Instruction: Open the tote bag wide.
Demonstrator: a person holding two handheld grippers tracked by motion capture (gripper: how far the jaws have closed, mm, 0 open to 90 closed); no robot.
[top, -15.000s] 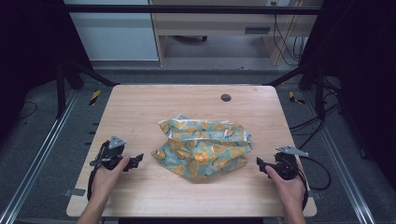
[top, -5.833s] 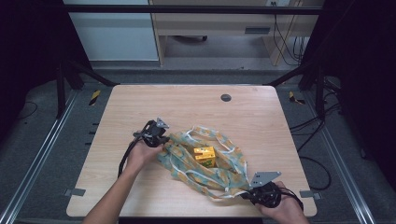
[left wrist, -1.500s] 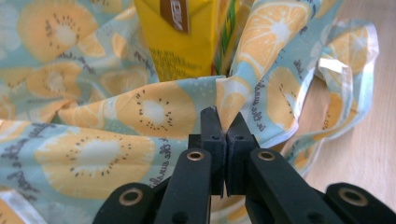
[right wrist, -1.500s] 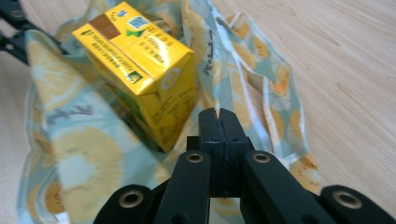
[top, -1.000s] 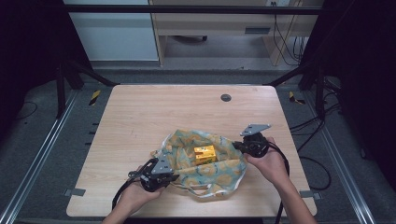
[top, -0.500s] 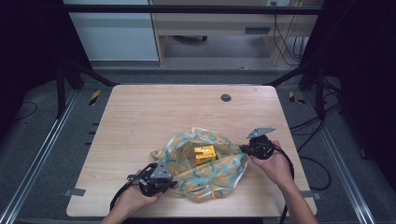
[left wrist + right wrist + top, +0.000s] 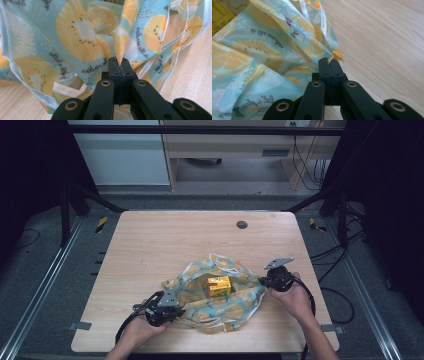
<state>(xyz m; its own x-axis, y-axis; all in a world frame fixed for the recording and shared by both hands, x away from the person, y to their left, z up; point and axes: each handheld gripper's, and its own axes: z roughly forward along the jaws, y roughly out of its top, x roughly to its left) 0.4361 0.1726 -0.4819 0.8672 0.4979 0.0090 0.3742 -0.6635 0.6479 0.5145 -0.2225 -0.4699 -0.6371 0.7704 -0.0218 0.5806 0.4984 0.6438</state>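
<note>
A light-blue cloth printed with orange and kiwi slices [image 7: 220,297] lies bunched on the wooden table [image 7: 165,245], with a yellow box [image 7: 219,285] resting in its middle. My left gripper [image 7: 172,310] sits at the cloth's near-left edge, jaws shut on a fold of the cloth [image 7: 82,45]. My right gripper [image 7: 262,281] is at the cloth's right edge, shut on a pinch of the cloth [image 7: 269,60]. A corner of the yellow box [image 7: 219,17] peeks in at the top left of the right gripper view.
A small dark round cap [image 7: 242,224] lies near the table's far edge. Metal rails [image 7: 45,285] run along both sides of the table. Bare wood [image 7: 387,37] spreads to the right of the cloth.
The right gripper has sunk a little toward the table with the cloth edge. The cloth's right side has dropped and spread. The left gripper has stayed in place.
</note>
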